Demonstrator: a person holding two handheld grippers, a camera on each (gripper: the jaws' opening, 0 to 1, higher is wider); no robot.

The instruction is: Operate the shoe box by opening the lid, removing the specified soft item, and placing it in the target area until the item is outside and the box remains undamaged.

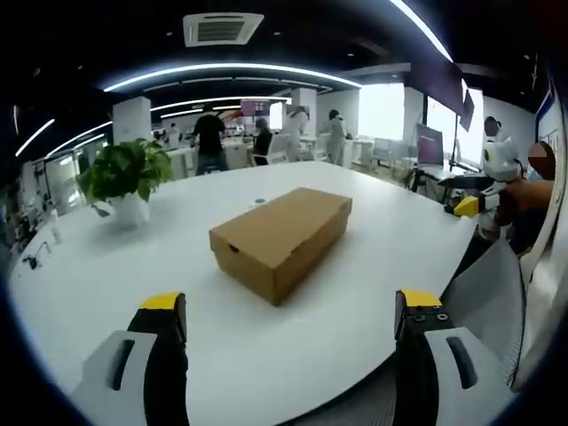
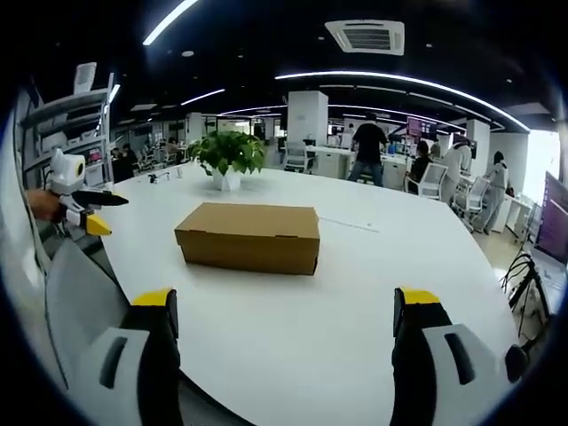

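Two tools, left (image 1: 291, 311) and right (image 2: 286, 311), spread apart; closed shoe box (image 1: 280, 238) near potted plant (image 1: 127, 182) on white table (image 1: 373, 293).

Open office: white round table (image 1: 355, 302), potted plant (image 2: 227, 155), curved ceiling light strips (image 1: 231, 71).

I am looking at a large white bench (image 1: 355, 293) with a rounded edge. A closed brown cardboard shoe box (image 1: 280, 238) is lying flat near its middle, lid on. A potted green plant (image 1: 127, 182) in a white pot is standing well apart from the box, toward the far side. Small dark items (image 1: 32, 261) are sitting at one edge, too small to tell.
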